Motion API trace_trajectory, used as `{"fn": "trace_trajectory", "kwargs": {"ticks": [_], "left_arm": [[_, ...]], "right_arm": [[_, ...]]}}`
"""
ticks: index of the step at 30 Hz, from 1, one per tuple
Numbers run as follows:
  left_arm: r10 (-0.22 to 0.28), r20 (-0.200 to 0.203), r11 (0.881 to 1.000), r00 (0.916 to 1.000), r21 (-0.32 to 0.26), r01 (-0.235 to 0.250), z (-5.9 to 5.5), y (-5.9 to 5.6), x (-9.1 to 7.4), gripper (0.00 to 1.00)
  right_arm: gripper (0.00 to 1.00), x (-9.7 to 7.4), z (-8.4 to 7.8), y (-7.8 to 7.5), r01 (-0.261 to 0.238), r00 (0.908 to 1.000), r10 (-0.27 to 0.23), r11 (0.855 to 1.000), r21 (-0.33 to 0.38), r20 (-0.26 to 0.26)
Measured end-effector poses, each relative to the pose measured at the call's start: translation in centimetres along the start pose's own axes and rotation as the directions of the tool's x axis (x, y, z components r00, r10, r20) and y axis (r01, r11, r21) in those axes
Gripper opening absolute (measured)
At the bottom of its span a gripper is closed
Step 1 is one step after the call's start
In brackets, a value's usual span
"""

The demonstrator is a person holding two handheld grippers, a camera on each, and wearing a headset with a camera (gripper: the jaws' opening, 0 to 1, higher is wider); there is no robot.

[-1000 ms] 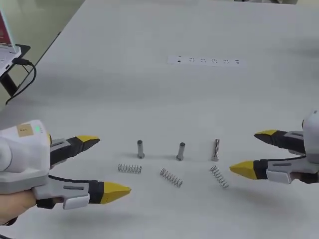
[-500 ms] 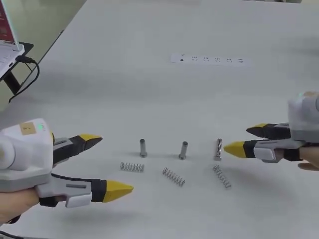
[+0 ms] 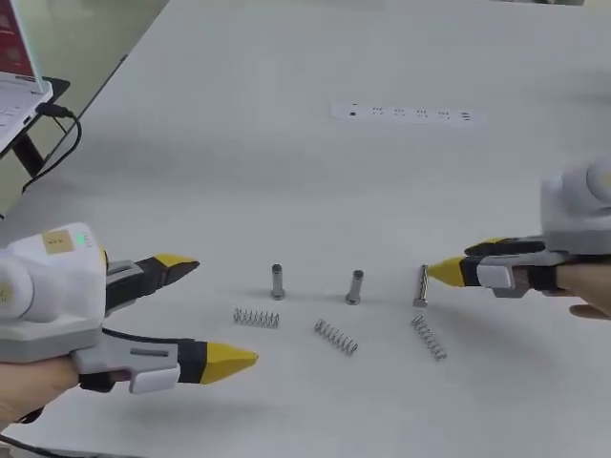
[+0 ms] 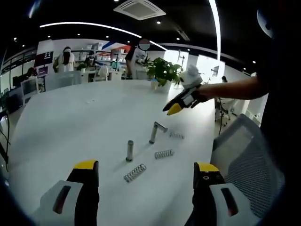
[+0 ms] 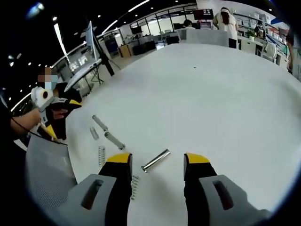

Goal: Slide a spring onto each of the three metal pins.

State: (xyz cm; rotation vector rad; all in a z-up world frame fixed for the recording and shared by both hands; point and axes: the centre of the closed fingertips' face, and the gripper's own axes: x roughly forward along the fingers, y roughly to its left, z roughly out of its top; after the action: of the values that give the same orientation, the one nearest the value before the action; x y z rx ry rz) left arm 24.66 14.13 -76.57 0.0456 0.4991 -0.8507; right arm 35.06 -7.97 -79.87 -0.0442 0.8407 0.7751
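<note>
Three short metal pins stand in a row on the white table: left pin, middle pin, right pin. A spring lies in front of each: left spring, middle spring, right spring. My right gripper is open, its yellow tips at the right pin. In the right gripper view that pin lies between the jaws of the right gripper, and I see no contact. My left gripper hangs open left of the row, holding nothing; the left spring lies just ahead of it.
A flush socket strip sits in the table farther back. A laptop with a black cable stands off the table's left edge. A mesh chair is close to the table. People stand far off in the room.
My right gripper has moved left and away from me, rolled onto its side, and brought its tips up to the right pin. The left gripper has barely moved.
</note>
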Motion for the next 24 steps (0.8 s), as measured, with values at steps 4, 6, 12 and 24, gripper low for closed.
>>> {"fn": "trace_trajectory", "kwargs": {"ticks": [4, 6, 12, 24], "left_arm": [[0.003, -0.004, 1.000, 1.0000, -0.002, -0.003, -0.1, 0.1, -0.1, 0.79], [0.002, -0.003, 1.000, 1.0000, -0.001, -0.002, -0.2, 0.1, -0.1, 0.79], [0.002, -0.001, 1.000, 1.0000, -0.003, -0.002, -0.1, 0.1, 0.0, 0.78], [0.002, -0.006, 1.000, 1.0000, -0.006, -0.002, -0.3, 0.1, -0.1, 0.78]], "right_arm": [[0.37, 0.4, 0.1, 0.0, 0.006, 0.9998, -0.005, 1.000, 0.027, -0.018], [0.33, 0.5, 0.1, -0.1, 0.012, 0.9995, -0.011, 0.999, 0.043, -0.030], [0.21, 1.1, -0.5, -0.2, 0.029, 0.9960, -0.018, 0.991, 0.130, -0.088], [0.19, 2.5, -1.3, -0.6, 0.073, 0.9856, -0.041, 0.978, 0.193, -0.164]]}}
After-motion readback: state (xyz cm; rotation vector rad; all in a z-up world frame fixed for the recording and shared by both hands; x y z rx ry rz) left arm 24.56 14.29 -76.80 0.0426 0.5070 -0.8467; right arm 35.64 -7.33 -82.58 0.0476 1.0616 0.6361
